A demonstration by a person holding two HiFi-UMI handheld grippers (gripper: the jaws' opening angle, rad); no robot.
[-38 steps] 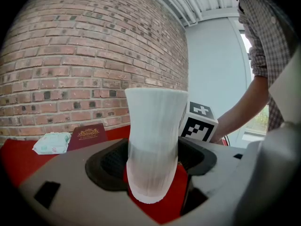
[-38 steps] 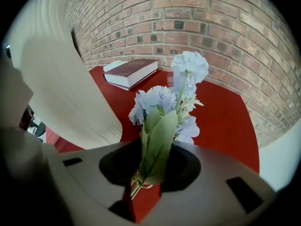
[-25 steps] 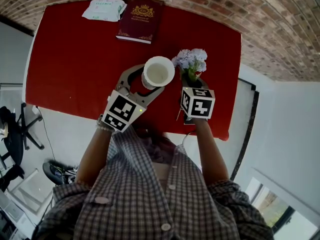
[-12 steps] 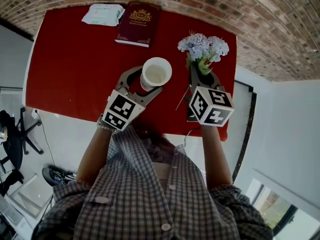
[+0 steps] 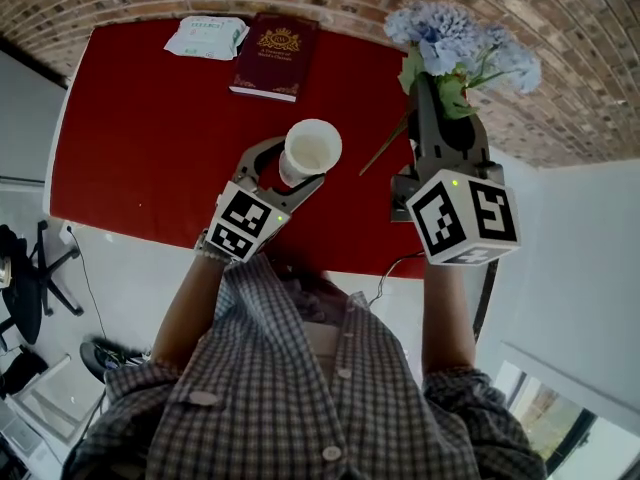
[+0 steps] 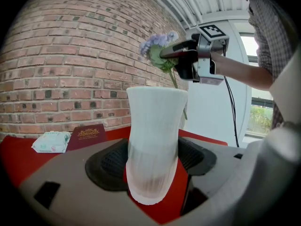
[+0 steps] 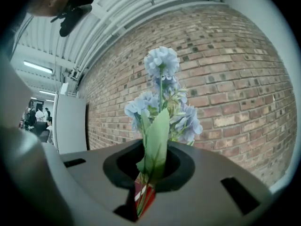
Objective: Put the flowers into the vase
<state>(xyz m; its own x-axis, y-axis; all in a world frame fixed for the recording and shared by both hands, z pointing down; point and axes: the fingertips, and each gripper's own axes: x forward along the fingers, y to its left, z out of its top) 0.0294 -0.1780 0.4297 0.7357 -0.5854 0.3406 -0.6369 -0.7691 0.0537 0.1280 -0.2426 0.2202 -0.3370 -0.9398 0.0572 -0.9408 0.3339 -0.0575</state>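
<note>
A white ribbed vase (image 5: 310,150) (image 6: 153,145) stands upright on the red table (image 5: 140,128). My left gripper (image 5: 290,173) (image 6: 153,161) is shut on its lower part, a pad on each side. A bunch of pale blue flowers (image 5: 455,38) (image 7: 162,102) with green leaves is held in my right gripper (image 5: 440,103) (image 7: 150,171), which is shut on the stems. The bunch is lifted well above the table, to the right of the vase; its brown stem end (image 5: 382,148) trails down toward the vase. In the left gripper view the flowers (image 6: 157,48) hang above and behind the vase's mouth.
A dark red book (image 5: 275,56) (image 6: 84,135) and a white packet of wipes (image 5: 205,36) (image 6: 51,141) lie at the table's far edge. A brick wall (image 5: 560,58) runs behind. The table's near edge (image 5: 330,258) is close to the person's body.
My right gripper has risen a long way with the flowers, from just over the table beside the vase to high above it. The left gripper and vase have stayed still.
</note>
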